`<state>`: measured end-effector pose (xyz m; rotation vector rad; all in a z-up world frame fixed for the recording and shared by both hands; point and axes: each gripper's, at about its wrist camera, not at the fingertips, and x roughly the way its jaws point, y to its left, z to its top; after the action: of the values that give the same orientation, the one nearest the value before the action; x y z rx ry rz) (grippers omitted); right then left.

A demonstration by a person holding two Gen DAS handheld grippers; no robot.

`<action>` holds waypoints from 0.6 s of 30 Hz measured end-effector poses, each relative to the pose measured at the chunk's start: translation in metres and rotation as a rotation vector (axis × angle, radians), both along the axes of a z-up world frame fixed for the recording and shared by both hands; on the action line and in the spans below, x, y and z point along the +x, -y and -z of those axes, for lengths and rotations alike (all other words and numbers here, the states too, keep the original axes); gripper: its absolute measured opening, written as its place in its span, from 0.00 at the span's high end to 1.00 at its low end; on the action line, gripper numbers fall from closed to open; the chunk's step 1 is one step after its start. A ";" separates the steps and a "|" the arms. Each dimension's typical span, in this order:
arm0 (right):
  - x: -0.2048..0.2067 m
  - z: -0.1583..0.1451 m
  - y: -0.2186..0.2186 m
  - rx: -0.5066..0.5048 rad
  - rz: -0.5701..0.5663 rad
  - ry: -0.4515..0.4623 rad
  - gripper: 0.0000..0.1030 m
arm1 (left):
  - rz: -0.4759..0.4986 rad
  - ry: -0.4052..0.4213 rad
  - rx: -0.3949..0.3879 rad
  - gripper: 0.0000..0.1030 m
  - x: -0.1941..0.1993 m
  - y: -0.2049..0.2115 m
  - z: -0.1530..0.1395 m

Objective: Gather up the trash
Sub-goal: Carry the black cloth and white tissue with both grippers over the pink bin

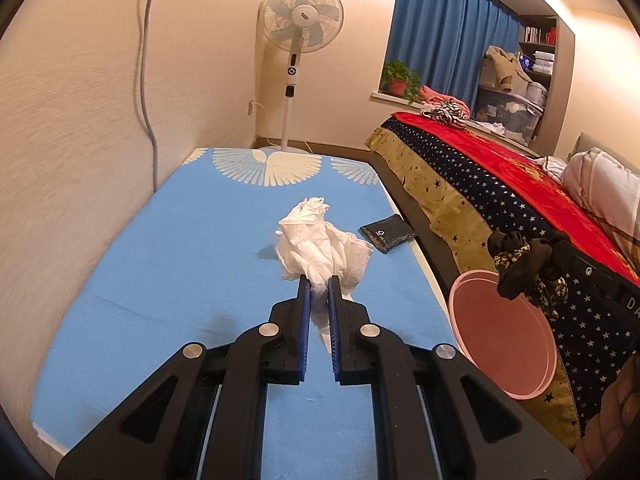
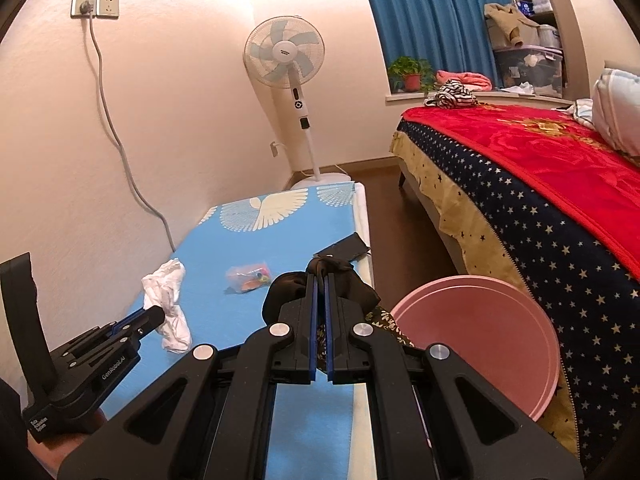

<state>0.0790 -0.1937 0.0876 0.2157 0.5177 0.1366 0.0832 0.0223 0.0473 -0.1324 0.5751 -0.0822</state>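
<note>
The left claw (image 1: 319,280) is squeezed tight on a crumpled white tissue (image 1: 320,240) and holds it up above the blue bench (image 1: 160,280). The right claw (image 2: 321,278) is pinched shut on a dark floppy cloth (image 2: 320,292), just beside the pink bin (image 2: 480,328) that stands between the bench and the bed (image 2: 540,208). A small clear wrapper (image 2: 248,278) and a flat dark pouch (image 1: 387,233) lie on the bench.
</note>
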 end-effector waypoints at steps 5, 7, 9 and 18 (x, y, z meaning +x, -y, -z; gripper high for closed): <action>-0.004 -0.001 0.001 -0.009 0.007 0.001 0.97 | 0.015 0.005 -0.004 0.92 0.000 0.003 -0.002; -0.006 -0.002 0.003 -0.010 0.012 0.002 0.97 | 0.020 0.005 -0.006 0.92 0.000 0.004 -0.002; -0.007 -0.002 0.005 -0.011 0.020 0.002 0.97 | 0.022 0.006 -0.008 0.92 0.000 0.007 -0.002; -0.006 -0.002 0.017 -0.014 0.049 -0.003 0.97 | 0.051 0.013 -0.006 0.92 0.005 0.028 -0.003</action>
<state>0.0731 -0.2107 0.0895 0.2143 0.5157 0.0853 0.0884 -0.0055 0.0500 -0.1228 0.5655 -0.1339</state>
